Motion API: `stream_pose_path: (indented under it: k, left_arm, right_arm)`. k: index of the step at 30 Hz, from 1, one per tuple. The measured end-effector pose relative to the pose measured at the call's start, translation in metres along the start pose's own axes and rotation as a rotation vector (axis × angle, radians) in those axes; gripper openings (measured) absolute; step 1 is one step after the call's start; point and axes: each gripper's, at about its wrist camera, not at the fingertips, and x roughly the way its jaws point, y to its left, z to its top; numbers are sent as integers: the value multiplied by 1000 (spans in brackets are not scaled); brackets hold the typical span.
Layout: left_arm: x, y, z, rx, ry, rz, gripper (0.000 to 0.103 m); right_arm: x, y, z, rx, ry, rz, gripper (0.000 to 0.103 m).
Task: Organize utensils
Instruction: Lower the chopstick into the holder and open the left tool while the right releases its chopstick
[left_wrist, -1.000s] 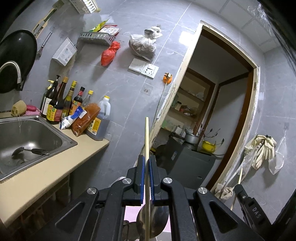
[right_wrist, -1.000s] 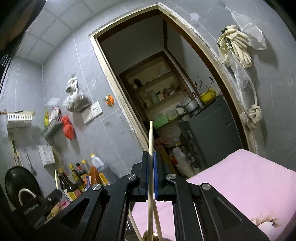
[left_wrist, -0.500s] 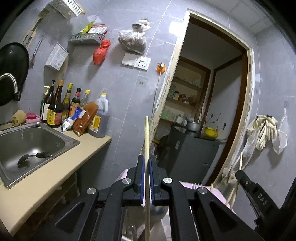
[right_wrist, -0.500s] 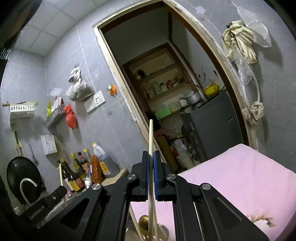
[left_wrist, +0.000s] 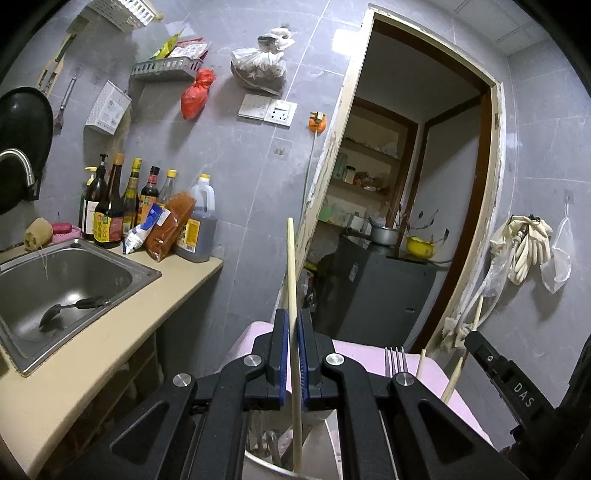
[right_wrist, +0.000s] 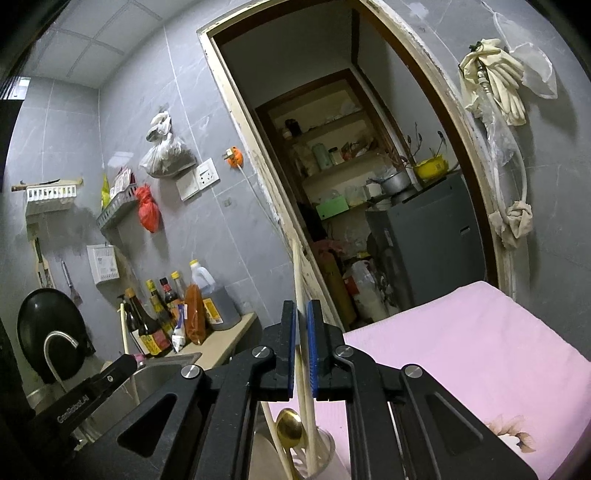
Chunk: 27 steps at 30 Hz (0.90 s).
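Note:
My left gripper (left_wrist: 291, 325) is shut on a pale wooden chopstick (left_wrist: 292, 266) that stands upright, its lower end inside a metal holder's rim (left_wrist: 266, 466). A fork (left_wrist: 396, 360) and other chopsticks (left_wrist: 453, 380) stick up at its right. My right gripper (right_wrist: 301, 317) has its jaws slightly apart around a second chopstick (right_wrist: 298, 273), which leans against one pad and reaches down into a white cup (right_wrist: 327, 448) with a gold spoon (right_wrist: 289, 430). The other gripper's tip shows in each view (left_wrist: 491, 360) (right_wrist: 110, 373).
A pink cloth (right_wrist: 461, 350) covers the table under the holders. At the left are a counter (left_wrist: 122, 321), a steel sink (left_wrist: 48, 273) with a ladle, and several sauce bottles (left_wrist: 110, 206). A doorway (left_wrist: 399, 206) with a dark cabinet is ahead.
Both views have tilted down, showing more of the pink cloth and the holders. The right jaws have parted slightly around their chopstick. The left grip is unchanged.

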Motion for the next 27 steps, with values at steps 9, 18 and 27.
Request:
stream_pose_path:
  k: [9,18,27]
  left_arm:
    - [-2,-1,-3,13,44,-7,8]
    - [-9,-1,-4,22,56,-4,16]
    - [-28,-11,3,60,82,-9,25]
  right_arm:
    - [-8,3,0,-16,21,-4,6]
    - [-23,3,1,-14,22,-22,28]
    - [-46,3,14,-72,62,-45,34]
